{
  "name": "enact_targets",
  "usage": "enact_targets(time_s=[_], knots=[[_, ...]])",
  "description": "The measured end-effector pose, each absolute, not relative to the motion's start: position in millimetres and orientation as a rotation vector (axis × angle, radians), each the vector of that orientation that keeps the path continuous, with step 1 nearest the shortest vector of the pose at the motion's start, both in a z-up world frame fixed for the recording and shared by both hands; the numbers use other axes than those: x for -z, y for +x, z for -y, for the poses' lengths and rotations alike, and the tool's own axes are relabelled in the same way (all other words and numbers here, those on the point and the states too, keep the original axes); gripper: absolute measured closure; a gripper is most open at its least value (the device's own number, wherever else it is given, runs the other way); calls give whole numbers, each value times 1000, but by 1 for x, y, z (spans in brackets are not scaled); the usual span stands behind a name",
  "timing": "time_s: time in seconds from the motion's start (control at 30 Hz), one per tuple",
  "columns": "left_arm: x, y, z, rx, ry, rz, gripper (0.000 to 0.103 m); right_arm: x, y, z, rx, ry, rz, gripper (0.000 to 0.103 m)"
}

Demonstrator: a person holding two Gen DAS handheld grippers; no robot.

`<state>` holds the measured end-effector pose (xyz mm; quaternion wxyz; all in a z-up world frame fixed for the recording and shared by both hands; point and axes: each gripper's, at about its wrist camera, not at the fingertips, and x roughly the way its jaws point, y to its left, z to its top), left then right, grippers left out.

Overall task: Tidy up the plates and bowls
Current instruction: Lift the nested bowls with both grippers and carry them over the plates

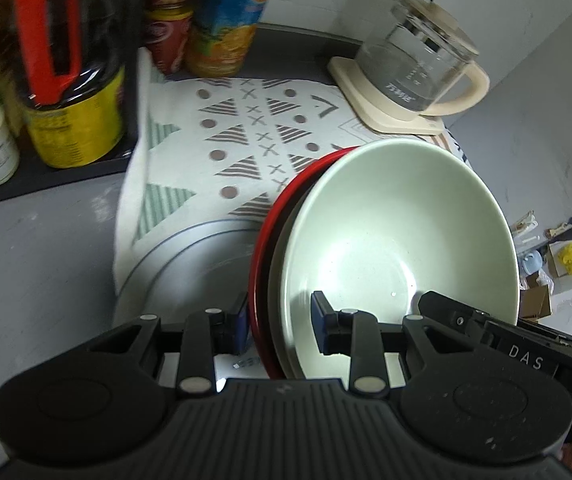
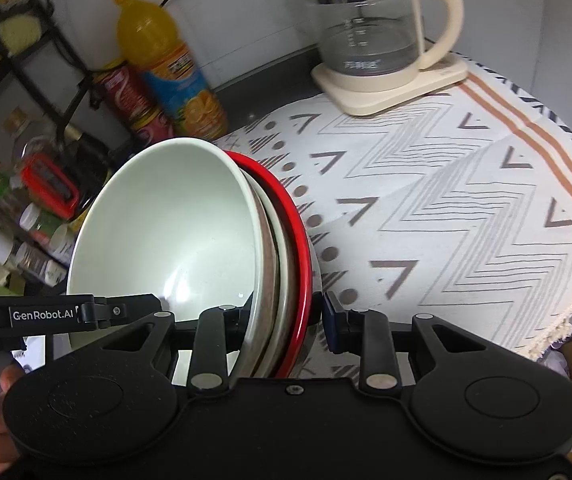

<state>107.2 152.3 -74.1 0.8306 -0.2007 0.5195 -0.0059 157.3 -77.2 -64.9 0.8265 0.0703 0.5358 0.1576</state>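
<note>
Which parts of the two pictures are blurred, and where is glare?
Left wrist view: bottles and kettle are smeared, the pale bowl sharp. Right wrist view: juice bottle blurred, a small glare inside the bowl; fisheye bends edges.

The stack consists of a pale green bowl (image 1: pixel 397 240), a grey-brown dish (image 2: pixel 272 256) beneath it and a red plate (image 1: pixel 282 216) outermost. The items are nested and touching. The stack is raised and tilted above a patterned cloth. A grey plate (image 1: pixel 190 264) lies flat below.

Two close downward wrist views, shared bowl (image 1: pixel 397 240)
</note>
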Motion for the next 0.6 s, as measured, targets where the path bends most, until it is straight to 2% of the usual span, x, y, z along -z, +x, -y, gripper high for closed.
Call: enact_targets(time_s=[0.6], knots=[[91, 78, -183, -64, -475, -1148, 73, 81, 146, 39, -417, 67, -1227, 74]])
